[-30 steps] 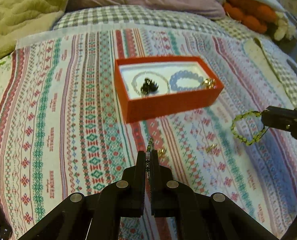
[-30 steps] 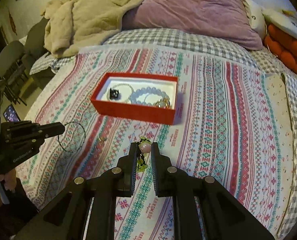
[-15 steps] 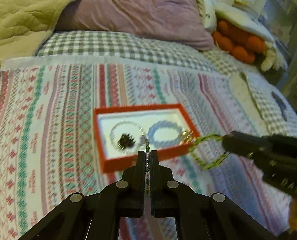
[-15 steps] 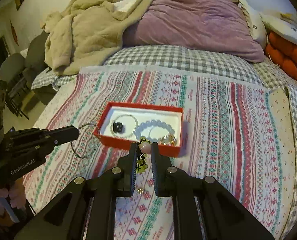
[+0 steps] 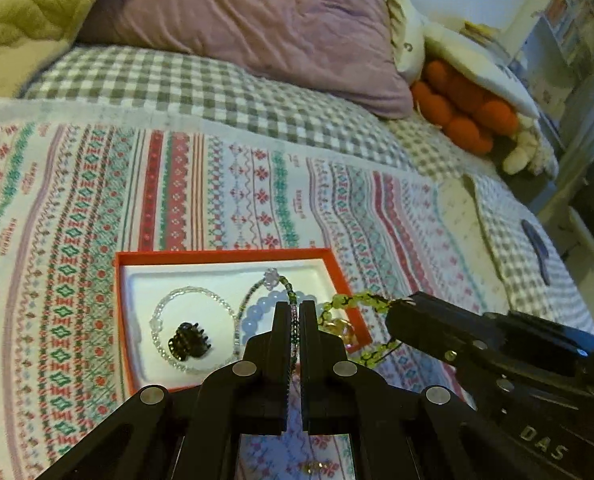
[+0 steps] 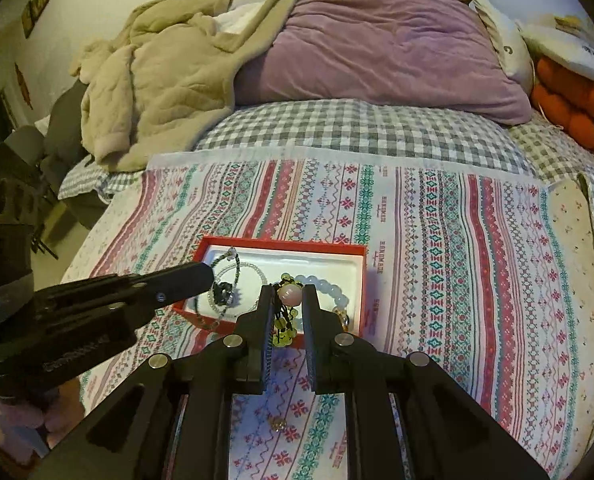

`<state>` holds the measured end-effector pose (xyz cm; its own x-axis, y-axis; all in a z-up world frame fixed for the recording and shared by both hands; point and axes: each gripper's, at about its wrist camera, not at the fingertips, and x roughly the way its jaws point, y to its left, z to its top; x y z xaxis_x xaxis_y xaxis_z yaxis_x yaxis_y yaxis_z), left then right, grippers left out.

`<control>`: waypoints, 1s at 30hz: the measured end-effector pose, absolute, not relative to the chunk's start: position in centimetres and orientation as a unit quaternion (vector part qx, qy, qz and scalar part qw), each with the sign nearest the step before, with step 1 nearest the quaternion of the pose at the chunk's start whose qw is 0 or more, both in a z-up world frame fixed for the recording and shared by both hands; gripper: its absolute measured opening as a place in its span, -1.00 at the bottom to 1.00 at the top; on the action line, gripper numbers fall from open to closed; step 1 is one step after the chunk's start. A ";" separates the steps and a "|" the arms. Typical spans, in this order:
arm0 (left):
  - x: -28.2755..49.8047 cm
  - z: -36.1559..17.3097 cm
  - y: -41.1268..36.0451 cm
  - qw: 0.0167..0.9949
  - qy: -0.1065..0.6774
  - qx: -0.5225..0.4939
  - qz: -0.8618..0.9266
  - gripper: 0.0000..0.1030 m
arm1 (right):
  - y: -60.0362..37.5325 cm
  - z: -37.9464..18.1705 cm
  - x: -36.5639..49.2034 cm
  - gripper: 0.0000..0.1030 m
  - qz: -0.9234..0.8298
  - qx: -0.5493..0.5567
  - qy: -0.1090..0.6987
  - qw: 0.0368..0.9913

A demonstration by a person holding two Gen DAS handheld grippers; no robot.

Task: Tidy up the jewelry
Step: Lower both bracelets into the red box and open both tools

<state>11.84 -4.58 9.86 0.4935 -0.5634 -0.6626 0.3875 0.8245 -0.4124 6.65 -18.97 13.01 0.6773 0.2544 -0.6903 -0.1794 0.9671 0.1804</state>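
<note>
A red box (image 5: 225, 255) with a white lining lies on the patterned blanket. It holds a clear bead bracelet (image 5: 165, 312), a black hair claw (image 5: 189, 341) and a blue bead bracelet (image 5: 259, 314). My left gripper (image 5: 295, 306) is shut on a thin dark-green beaded bracelet (image 5: 287, 286), whose loop hangs over the box. My right gripper (image 6: 288, 289) is shut on a yellow-green bead bracelet (image 6: 283, 330) with a pink bead, just above the box's near wall (image 6: 329, 330). From the right wrist view the left gripper (image 6: 205, 276) reaches over the box's left end.
A small gold earring (image 6: 277, 423) lies on the blanket in front of the box. Behind it are a purple pillow (image 6: 385, 48), a beige quilted jacket (image 6: 157, 80) and orange cushions (image 6: 577, 112). The bed's edge drops off at the left.
Both grippers have moved forward over the blanket with their bracelets and now hang at the box. The two bracelets have come from beside the box to over it.
</note>
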 end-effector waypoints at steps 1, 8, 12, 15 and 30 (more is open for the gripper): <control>12.2 9.4 -4.6 0.858 0.423 -0.105 -0.273 -1.00 | -19.0 12.9 6.8 -0.72 0.118 0.049 0.384 0.914; 13.6 7.6 -3.0 0.863 0.437 -0.107 -0.231 -1.00 | -18.8 12.2 7.8 -0.73 0.120 0.049 0.388 0.912; 13.9 7.0 -2.5 0.868 0.441 -0.091 -0.209 -1.00 | -18.5 11.9 8.2 -0.73 0.123 0.049 0.390 0.911; 14.0 6.5 -2.4 0.873 0.442 -0.072 -0.192 -1.00 | -17.9 11.6 8.6 -0.73 0.130 0.050 0.392 0.909; 14.3 4.9 -2.7 0.883 0.441 -0.006 -0.162 -0.99 | -18.7 8.2 11.8 -0.72 0.107 0.048 0.422 0.899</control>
